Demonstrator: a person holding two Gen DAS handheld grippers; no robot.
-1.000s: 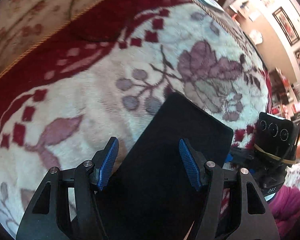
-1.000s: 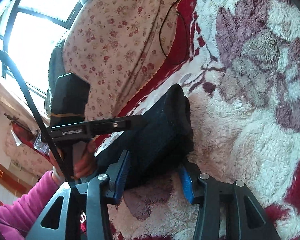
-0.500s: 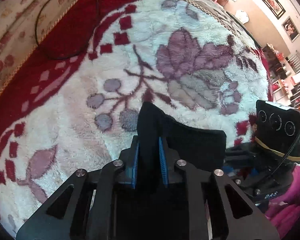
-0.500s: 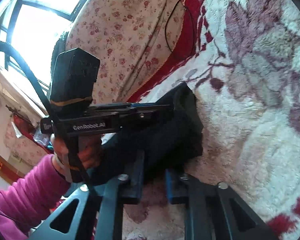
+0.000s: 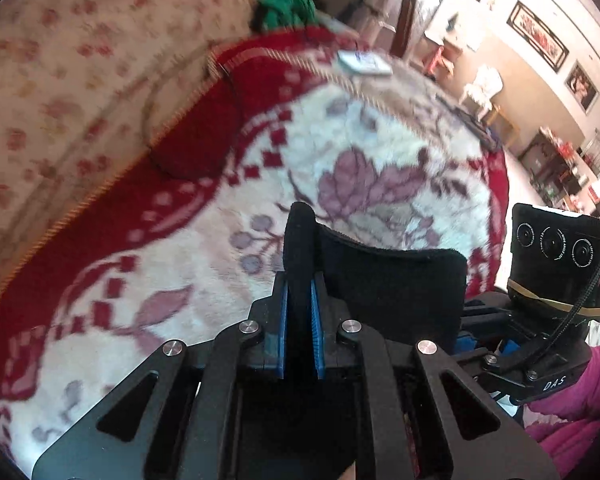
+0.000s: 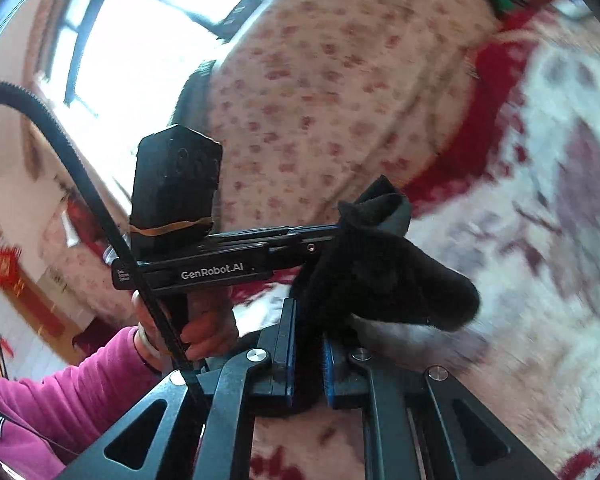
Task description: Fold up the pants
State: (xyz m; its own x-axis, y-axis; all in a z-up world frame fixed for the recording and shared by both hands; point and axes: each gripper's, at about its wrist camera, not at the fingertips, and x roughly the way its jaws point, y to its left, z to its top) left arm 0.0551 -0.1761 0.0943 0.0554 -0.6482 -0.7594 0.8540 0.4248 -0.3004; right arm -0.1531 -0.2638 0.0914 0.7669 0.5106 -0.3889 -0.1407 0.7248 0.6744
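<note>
We've got the black pants point(image 5: 396, 280) pinched at one edge btwn both tools: left hand-held gripper point(image 5: 299, 316) and right hand-held gripper point(image 6: 308, 360) each clenched on cloth, w/ the edge raised above the floral blanket point(image 5: 380, 152), prob. to carry a fold over.

Daylight is flooding in through the window point(image 6: 112, 40), which is blowing out to pure white in the right wrist view. Motion blur is smearing the floral blanket point(image 5: 380, 160) and the flowered cover point(image 6: 340, 80) in both views; the near black tongs are staying sharp. Fisheye distortion is bending the room walls and frames at the edges, with dark vignetting cutting the corners. The black pants point(image 6: 380, 280) are reading as a near-featureless dark mass.
</note>
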